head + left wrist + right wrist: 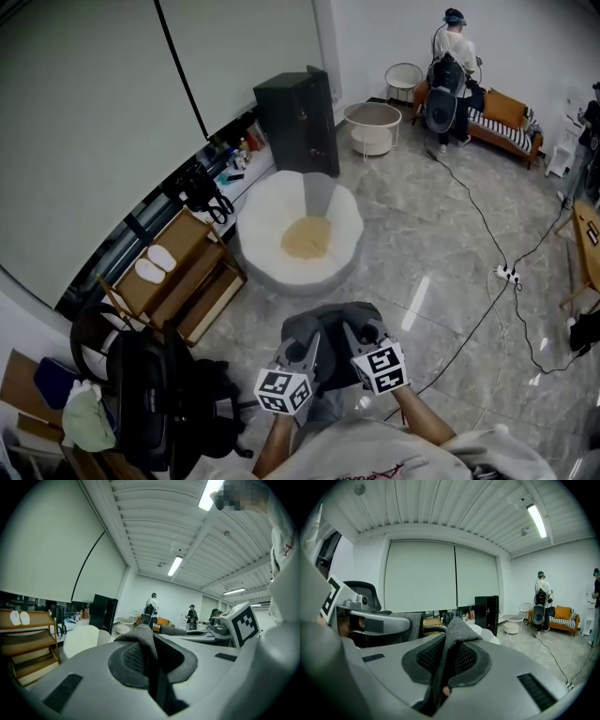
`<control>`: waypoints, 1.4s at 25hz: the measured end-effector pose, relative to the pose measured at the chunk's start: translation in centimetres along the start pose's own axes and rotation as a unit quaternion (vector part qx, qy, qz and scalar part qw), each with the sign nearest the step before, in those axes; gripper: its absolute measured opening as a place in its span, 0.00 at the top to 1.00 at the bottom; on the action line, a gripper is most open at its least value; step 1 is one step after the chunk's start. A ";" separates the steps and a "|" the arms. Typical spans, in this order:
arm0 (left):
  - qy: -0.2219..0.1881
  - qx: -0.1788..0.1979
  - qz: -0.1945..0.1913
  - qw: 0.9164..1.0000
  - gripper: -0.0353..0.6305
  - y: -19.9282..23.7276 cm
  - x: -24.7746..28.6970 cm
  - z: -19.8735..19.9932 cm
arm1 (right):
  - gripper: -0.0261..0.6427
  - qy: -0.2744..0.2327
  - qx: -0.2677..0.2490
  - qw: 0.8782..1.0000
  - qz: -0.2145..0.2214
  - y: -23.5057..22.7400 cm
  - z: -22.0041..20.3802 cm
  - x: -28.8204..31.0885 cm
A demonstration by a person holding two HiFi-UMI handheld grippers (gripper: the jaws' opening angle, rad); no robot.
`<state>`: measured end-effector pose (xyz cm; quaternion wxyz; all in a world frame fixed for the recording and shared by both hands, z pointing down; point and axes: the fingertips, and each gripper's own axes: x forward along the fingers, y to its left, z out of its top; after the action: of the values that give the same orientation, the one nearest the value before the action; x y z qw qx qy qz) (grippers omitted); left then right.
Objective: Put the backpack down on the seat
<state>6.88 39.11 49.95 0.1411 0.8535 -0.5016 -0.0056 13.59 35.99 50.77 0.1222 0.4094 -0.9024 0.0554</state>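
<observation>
A grey backpack (330, 330) hangs at the bottom middle of the head view, held up by both grippers. My left gripper (302, 353) is shut on a fold of its grey fabric (139, 641), and my right gripper (363, 339) is shut on another fold (458, 632). The seat (349, 214), a round white chair with a yellow cushion (307, 238), stands on the floor just beyond the backpack. It shows as a white shape (82, 639) left of the left jaws and peeks out behind the right jaws (486, 633).
A black cabinet (300, 117) stands behind the seat. A wooden shelf (183, 272) and a black office chair with a bag (150, 394) are at the left. White round tables (373, 127), an orange sofa (502, 117) and a person (452, 56) are far off. Cables and a power strip (507, 274) cross the floor at right.
</observation>
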 end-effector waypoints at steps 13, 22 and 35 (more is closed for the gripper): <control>-0.007 -0.013 0.012 1.000 0.87 12.1 10.1 6.0 | 0.89 0.011 -0.008 1.000 0.018 -5.6 5.2 14.9; -0.016 -0.013 0.015 1.000 0.87 19.1 15.6 9.7 | 0.89 0.011 -0.021 0.999 0.023 -8.4 8.6 23.4; -0.006 -0.015 0.004 1.000 0.87 26.2 19.3 10.2 | 0.89 0.017 -0.016 1.000 0.012 -9.6 9.2 31.7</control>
<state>-7.46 8.15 49.13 0.1511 0.8489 -0.5061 -0.0182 -0.93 4.81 50.36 0.1435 0.3953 -0.9059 0.0496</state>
